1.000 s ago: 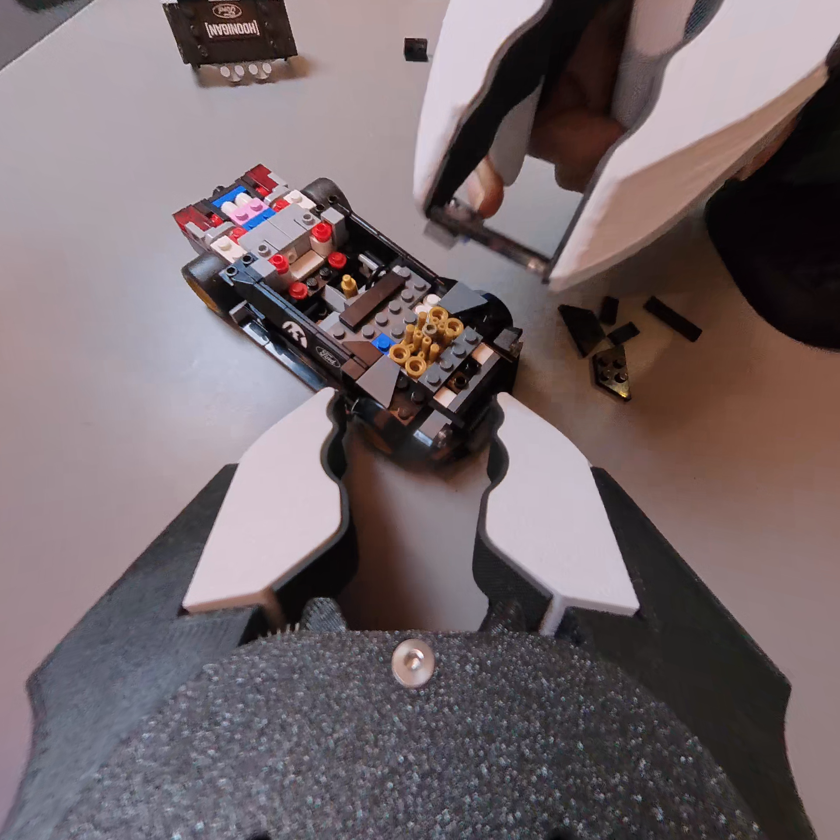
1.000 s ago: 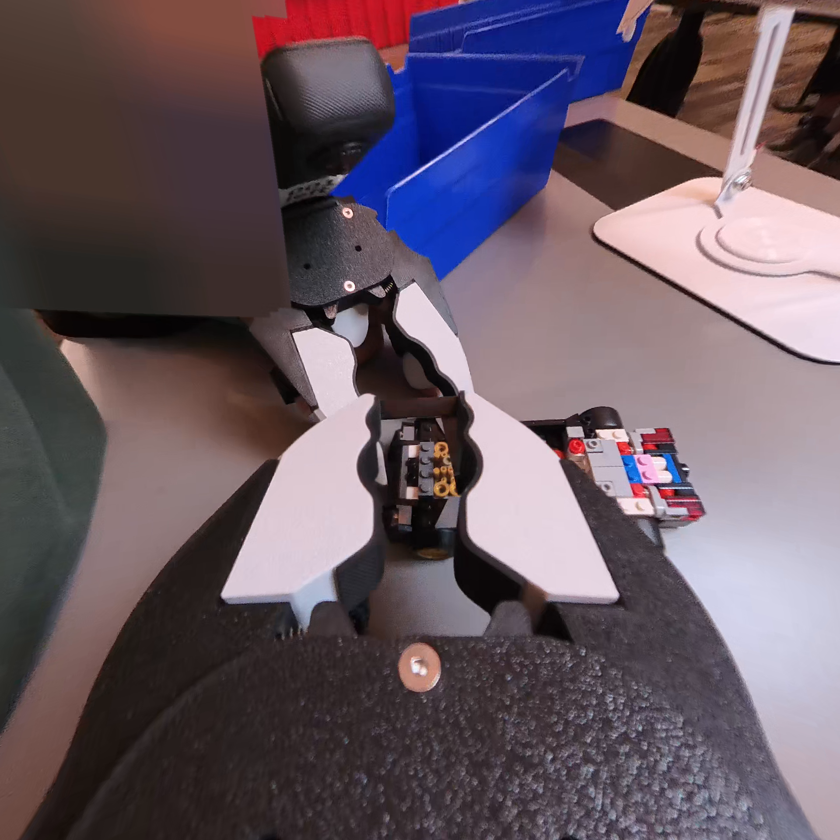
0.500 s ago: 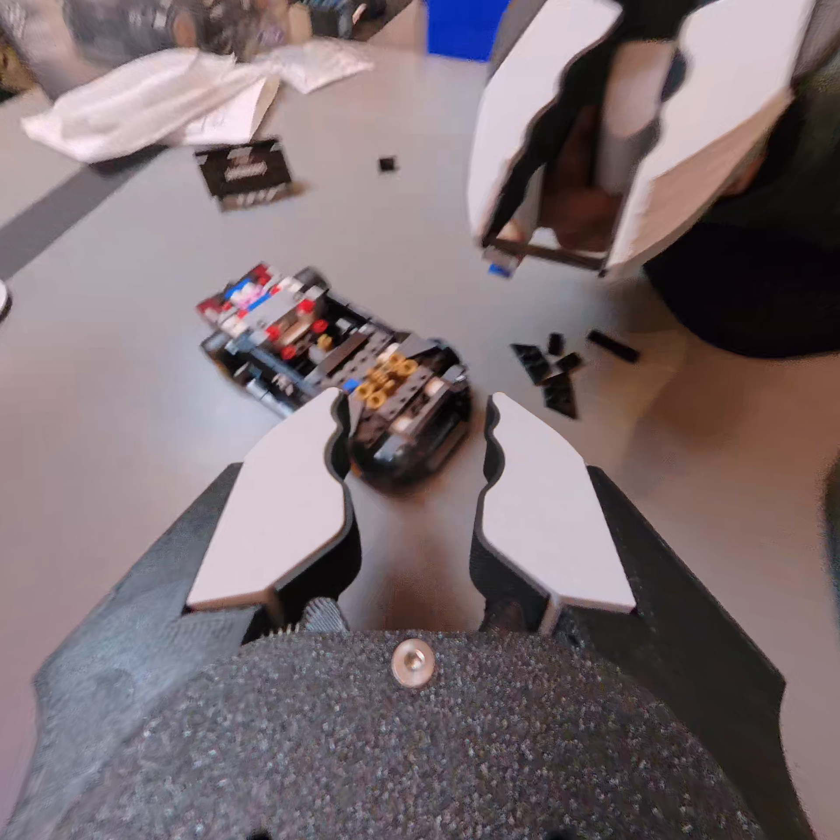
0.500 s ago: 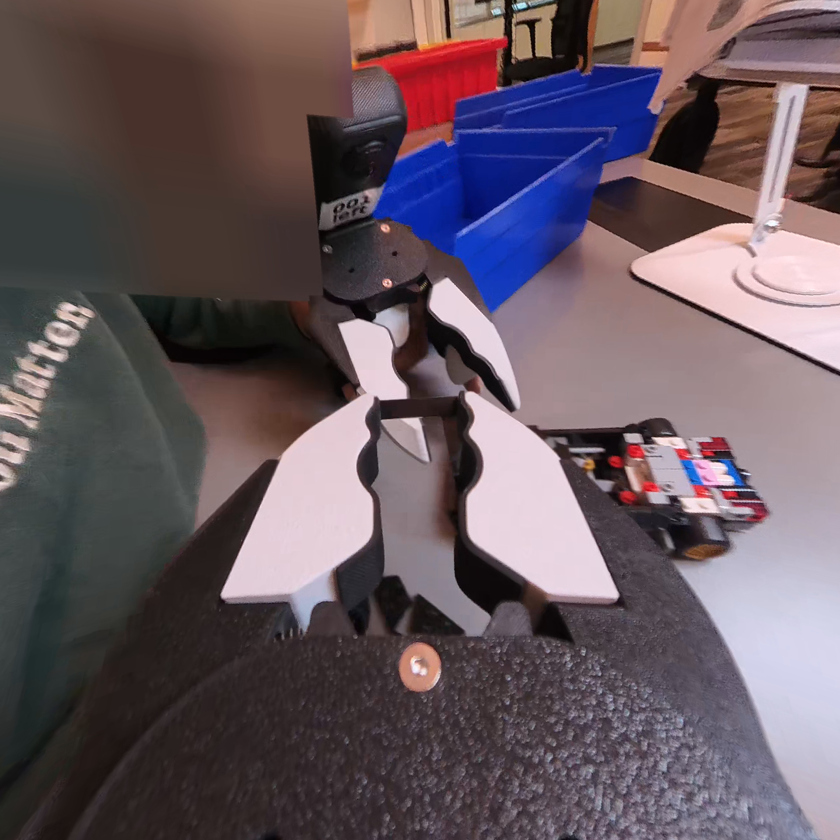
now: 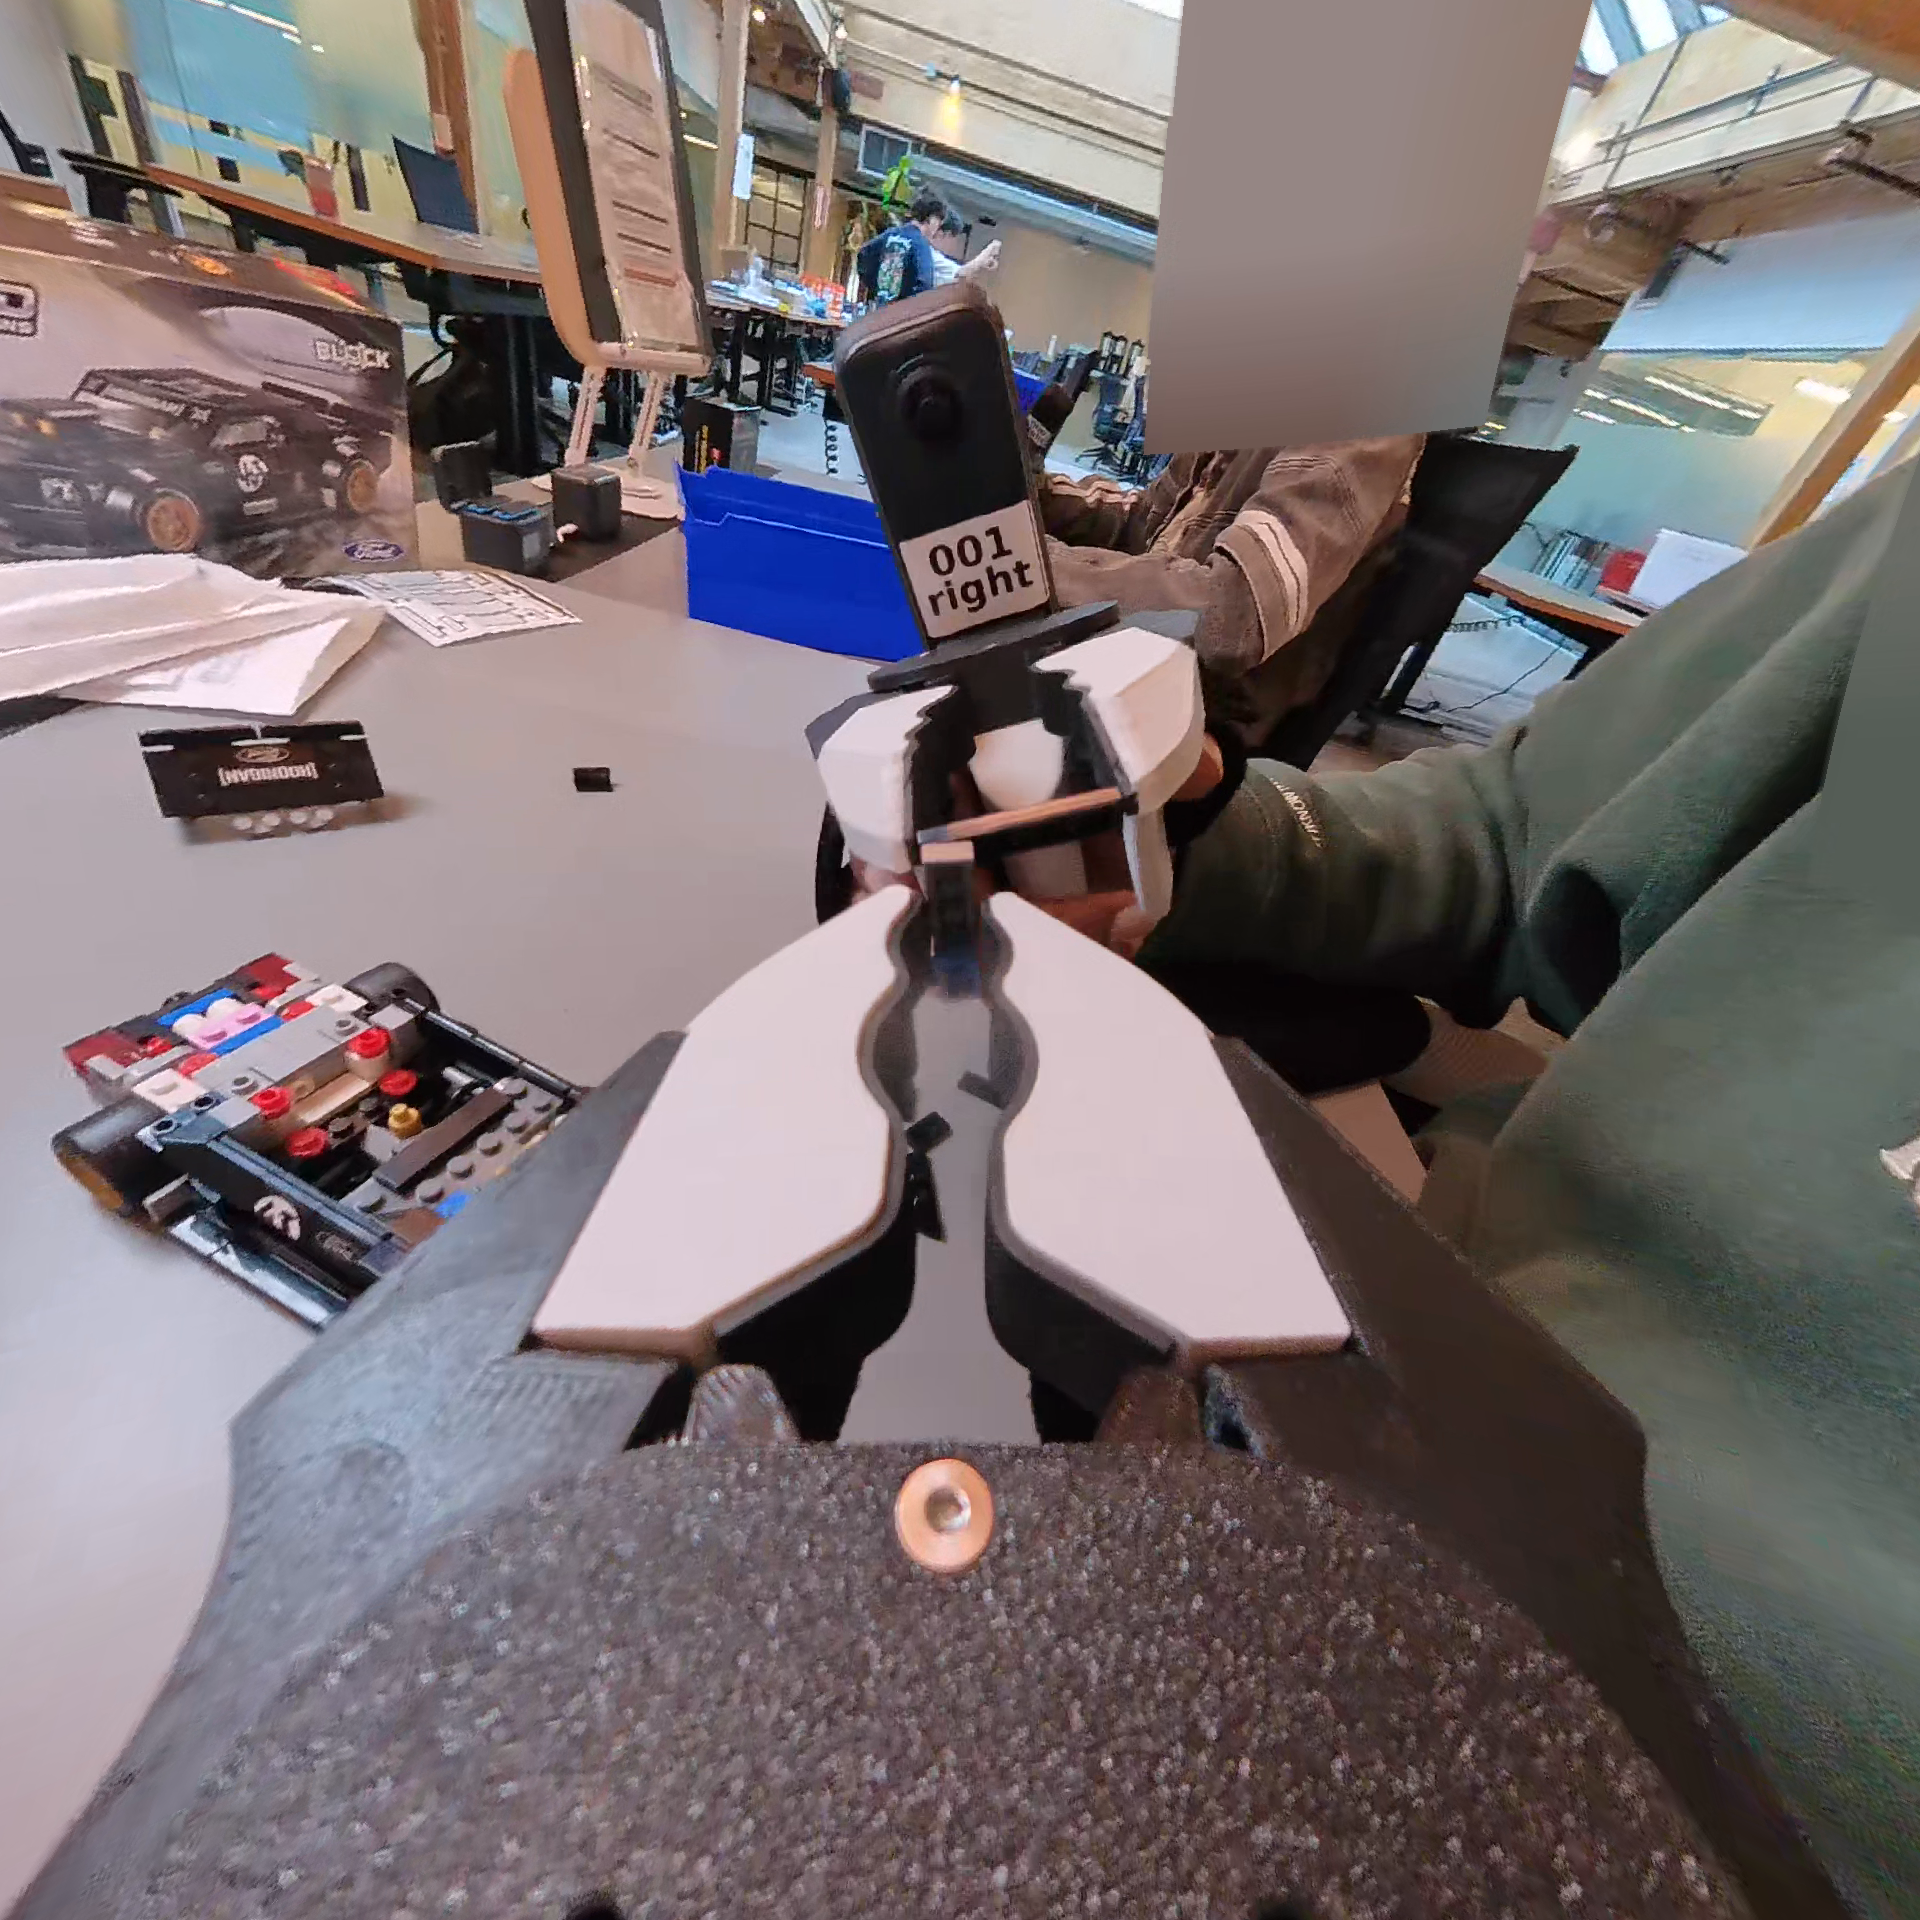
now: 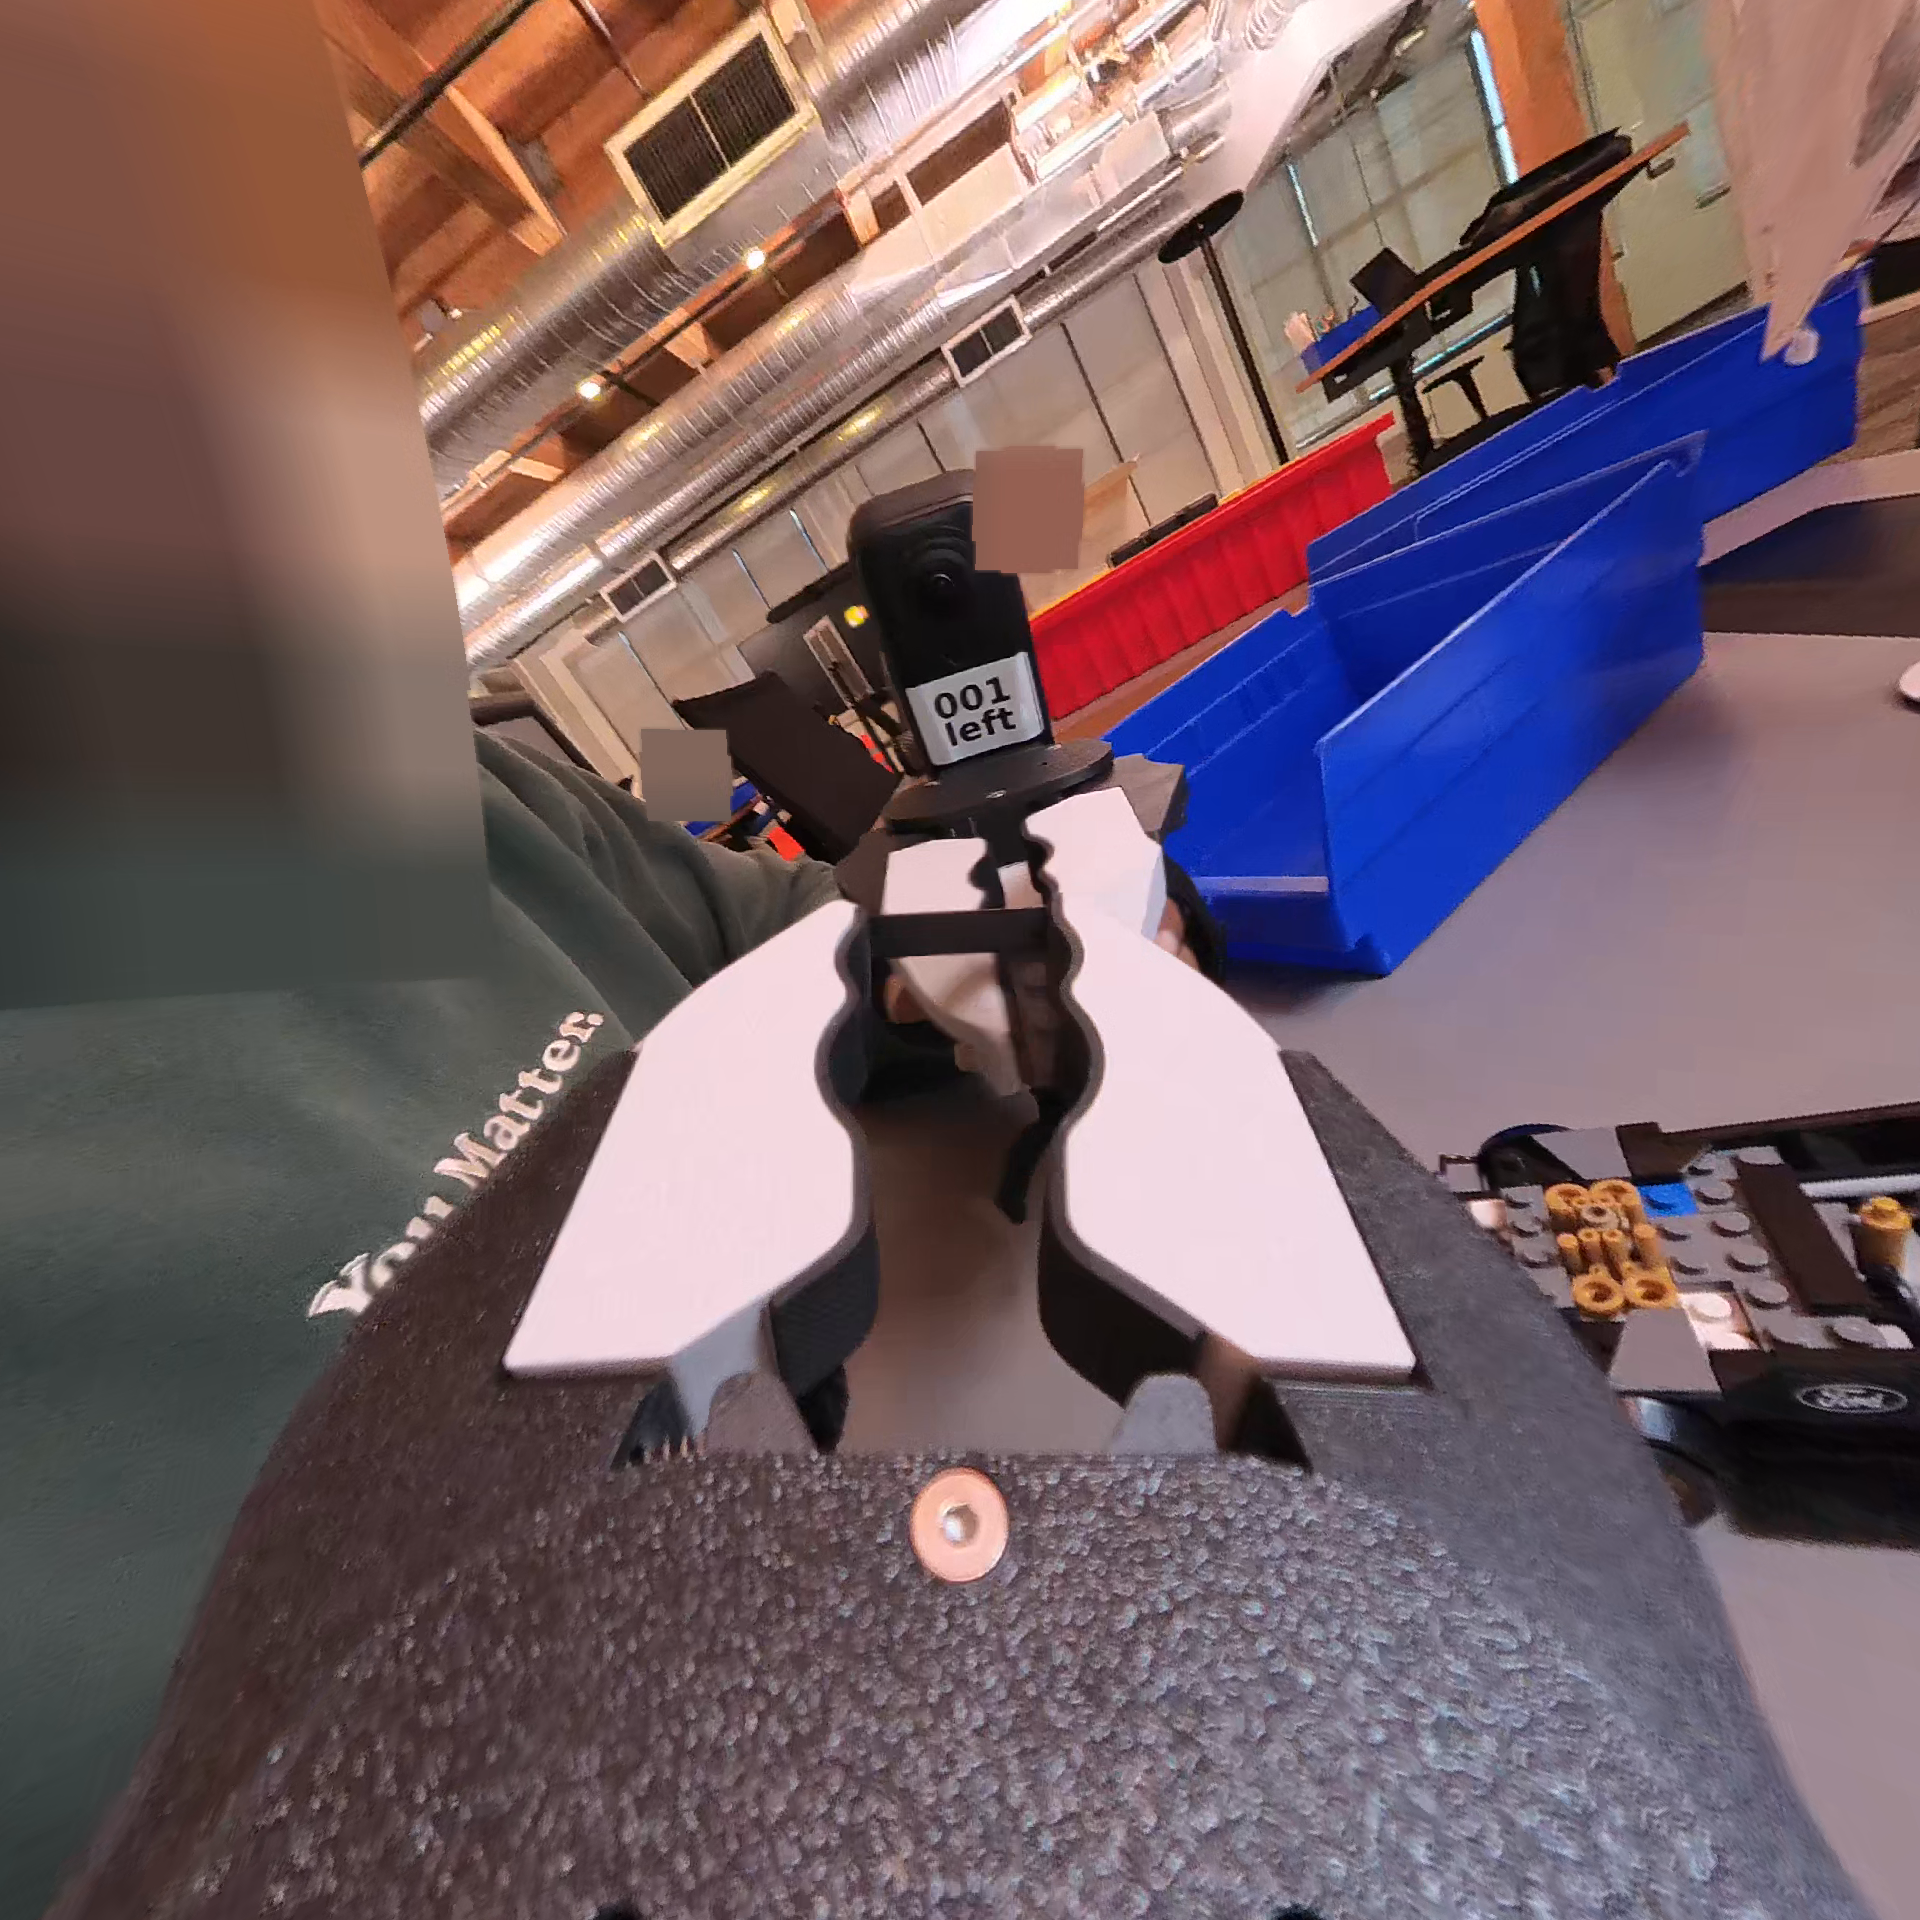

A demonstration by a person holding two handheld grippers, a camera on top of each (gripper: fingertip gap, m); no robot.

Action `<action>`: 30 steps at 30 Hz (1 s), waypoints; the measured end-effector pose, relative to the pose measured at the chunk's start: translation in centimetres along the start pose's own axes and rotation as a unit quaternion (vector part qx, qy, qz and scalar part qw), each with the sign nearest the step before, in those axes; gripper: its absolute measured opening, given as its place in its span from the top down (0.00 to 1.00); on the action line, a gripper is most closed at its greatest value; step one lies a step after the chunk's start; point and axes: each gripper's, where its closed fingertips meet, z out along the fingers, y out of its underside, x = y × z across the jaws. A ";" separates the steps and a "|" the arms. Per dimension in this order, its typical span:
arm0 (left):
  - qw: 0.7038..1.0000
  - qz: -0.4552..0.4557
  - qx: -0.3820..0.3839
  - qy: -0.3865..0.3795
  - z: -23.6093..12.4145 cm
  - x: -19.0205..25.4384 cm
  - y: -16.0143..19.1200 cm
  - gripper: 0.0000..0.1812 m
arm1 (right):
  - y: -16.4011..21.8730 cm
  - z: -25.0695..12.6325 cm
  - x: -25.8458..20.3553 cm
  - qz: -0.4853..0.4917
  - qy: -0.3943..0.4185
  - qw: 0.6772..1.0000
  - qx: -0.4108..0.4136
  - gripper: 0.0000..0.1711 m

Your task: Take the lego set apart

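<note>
Left wrist view: lego car (image 5: 301,1117) seen flat on grey surface (image 5: 540,883), left of left tongs (image 5: 948,914); long axis diagonal, red-blue end toward far left. Left tongs pressed onto thin black frame piece (image 5: 951,914), also pinched by right tongs (image 5: 1023,821) opposite. Black plate (image 5: 260,771), small black brick (image 5: 592,778), papers (image 5: 166,644), set box (image 5: 197,436), blue bin (image 5: 779,551) noted beyond.

Right wrist view: right tongs (image 6: 958,930) pinched on frame piece (image 6: 956,928); car (image 6: 1704,1262) at right edge; blue bins (image 6: 1507,748) behind; open workshop room.
</note>
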 end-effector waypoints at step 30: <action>0.992 -0.102 0.035 0.068 -1.3 -0.8 -0.2 0.95 | 1.0 -1.7 1.4 -0.057 0.029 0.996 -0.054 0.89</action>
